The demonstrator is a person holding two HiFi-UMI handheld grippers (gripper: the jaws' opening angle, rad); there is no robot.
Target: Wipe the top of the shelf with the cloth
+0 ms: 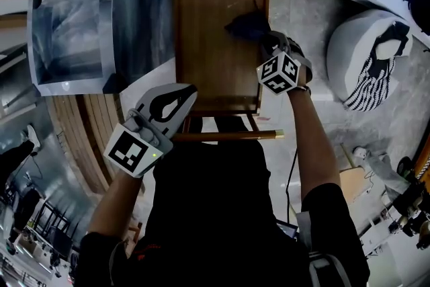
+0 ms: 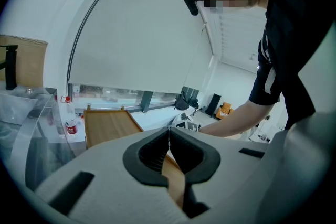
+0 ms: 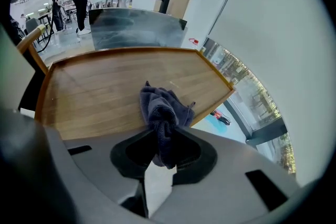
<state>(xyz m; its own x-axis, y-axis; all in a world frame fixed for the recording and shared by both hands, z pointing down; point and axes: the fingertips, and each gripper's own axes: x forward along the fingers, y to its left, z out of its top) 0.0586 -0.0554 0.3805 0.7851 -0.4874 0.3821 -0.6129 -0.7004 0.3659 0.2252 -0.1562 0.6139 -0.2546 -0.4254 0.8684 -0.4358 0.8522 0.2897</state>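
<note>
- Black-shirted person (image 1: 215, 212) fills the near edge of the head view, both bare forearms reaching out toward the long brown wooden shelf top (image 1: 215, 57)
- Left gripper (image 1: 176, 103), white-bodied with dark pads and a marker cube, hangs just off the shelf's near left corner; its own view shows the jaws pressed together with nothing between them (image 2: 169, 136)
- Right gripper (image 1: 263, 42) sits over the right edge of the shelf, about halfway along its length, with its marker cube on the side nearer the person
- In its own view the right gripper (image 3: 163, 152) is clamped on a crumpled dark blue-grey cloth (image 3: 163, 107)
- That cloth (image 1: 245, 25) lies bunched on the wood close to the shelf's right edge, and its free folds spread out on the surface beyond the jaws
- Thin wooden rod with a brass-coloured tip (image 1: 228, 136) runs crosswise just below the shelf's near end
- Clear plastic box (image 1: 74, 30) stands left of the shelf
- Round white cushion (image 1: 359, 44) with a black-and-white striped piece lies on the floor well to the right of the shelf
</note>
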